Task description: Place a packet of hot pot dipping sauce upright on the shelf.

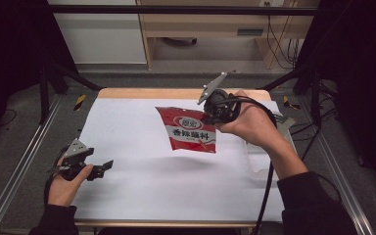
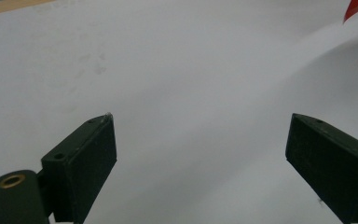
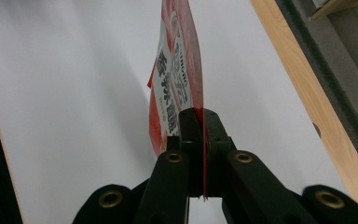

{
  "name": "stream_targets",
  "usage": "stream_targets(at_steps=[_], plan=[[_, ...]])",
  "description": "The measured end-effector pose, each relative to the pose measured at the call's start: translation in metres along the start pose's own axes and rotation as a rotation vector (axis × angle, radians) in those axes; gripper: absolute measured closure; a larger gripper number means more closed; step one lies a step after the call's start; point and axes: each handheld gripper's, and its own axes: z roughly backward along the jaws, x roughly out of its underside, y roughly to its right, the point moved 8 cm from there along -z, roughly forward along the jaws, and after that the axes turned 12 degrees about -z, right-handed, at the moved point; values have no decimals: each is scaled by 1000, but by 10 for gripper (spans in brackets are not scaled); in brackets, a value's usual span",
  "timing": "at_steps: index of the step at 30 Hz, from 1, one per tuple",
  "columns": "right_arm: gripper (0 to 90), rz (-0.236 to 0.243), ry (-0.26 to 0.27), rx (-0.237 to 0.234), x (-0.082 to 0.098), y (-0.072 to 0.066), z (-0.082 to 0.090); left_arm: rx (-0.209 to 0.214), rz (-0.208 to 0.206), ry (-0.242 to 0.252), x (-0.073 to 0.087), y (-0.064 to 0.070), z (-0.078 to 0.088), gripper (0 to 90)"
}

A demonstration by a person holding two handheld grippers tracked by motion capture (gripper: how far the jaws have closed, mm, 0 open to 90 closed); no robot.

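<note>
- Presently, the right gripper (image 1: 209, 113) is clamping the red packet (image 1: 190, 130) by its upper right corner; its jaws are pressed together on the thin edge, as the right gripper view confirms at the packet (image 3: 179, 79) and the right gripper (image 3: 199, 122).
- The packet is hanging clear of the tabletop (image 1: 142, 191), over the far middle of the white sheet, its long axis running down and toward the left from the gripper, with its shadow lying below it.
- The right hand (image 1: 247, 125) is reaching in from the right side, wrist raised, gripper pointing leftward across the table.
- The left gripper (image 1: 108, 165) is sitting low near the left front of the sheet, well apart from the packet, with the jaws standing wide and holding nothing.
- In the left gripper view, a red corner of the packet (image 2: 356, 8) is showing at the upper right, so the packet is lying ahead and to the right of that gripper.
- Judgement: the right hand is the nearer and is carrying the load alone.
</note>
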Motion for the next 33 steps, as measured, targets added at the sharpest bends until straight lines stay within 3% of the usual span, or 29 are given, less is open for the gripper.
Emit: stream_targets(at_steps=[15, 33], plan=[[900, -54, 48, 24, 17, 19, 46, -5, 0, -14, 7, 0, -1, 86], [900, -141, 70, 82, 59, 43, 88, -5, -6, -9, 7, 1, -1, 84]])
